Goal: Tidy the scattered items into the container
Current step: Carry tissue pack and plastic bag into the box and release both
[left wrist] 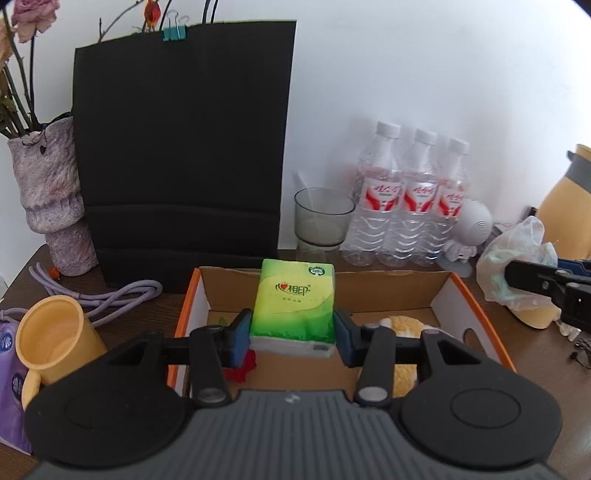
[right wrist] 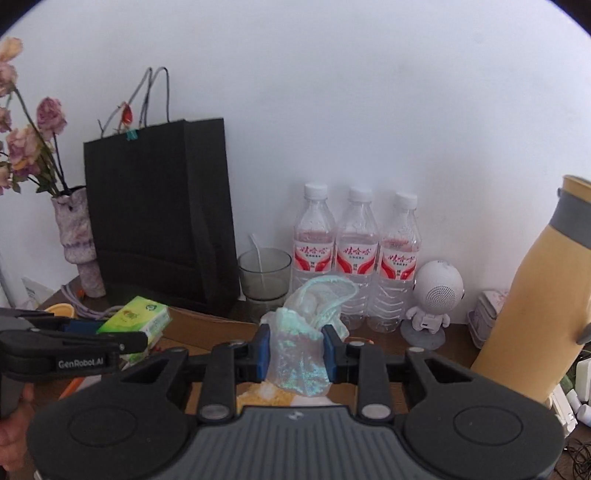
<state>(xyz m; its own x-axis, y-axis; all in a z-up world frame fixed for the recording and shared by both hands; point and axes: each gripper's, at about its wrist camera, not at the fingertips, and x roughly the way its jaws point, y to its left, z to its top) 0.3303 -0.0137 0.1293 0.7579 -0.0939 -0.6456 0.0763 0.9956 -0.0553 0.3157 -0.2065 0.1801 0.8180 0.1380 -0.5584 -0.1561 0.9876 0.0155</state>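
1. The wooden table [left wrist: 155, 302] carries everything and meets a white wall at its back edge.
2. A black paper bag [left wrist: 181, 147] stands against the wall near the back left, with a teal binder clip [left wrist: 174, 32] on its top edge. No print shows on it.
3. A yellow insulated jug [right wrist: 532, 306] with a grey band stands at the right edge.
4. The cardboard box [left wrist: 458, 295], orange on its outer walls, sits at the front of the table. Something yellow and fluffy and something red lie inside it.
5. A mottled purple vase [left wrist: 51, 199] with dried roses is at the back left corner.
6. Three water bottles [left wrist: 406, 199] stand in a row at the back edge. Their red and white labels carry Chinese characters too small to read.
7. The left gripper [left wrist: 291, 338] clamps a green tissue pack [left wrist: 293, 302] between its blue pads, above the box's interior. The pack shows a heart logo, the characters 心相印 and a round green mark. In the right wrist view its body reads "GenRobot.AI".
8. The right gripper [right wrist: 294, 350] pinches a crumpled clear plastic bag [right wrist: 303, 354] with pale green inside, over the box's right part.
9. A yellow mug [left wrist: 51, 343] lies tipped near the front left edge, beside a purple packet [left wrist: 11, 387].
10. A smoky glass [left wrist: 321, 218] stands left of the bottles.
11. A white robot-shaped speaker [right wrist: 439, 291] stands right of the bottles.
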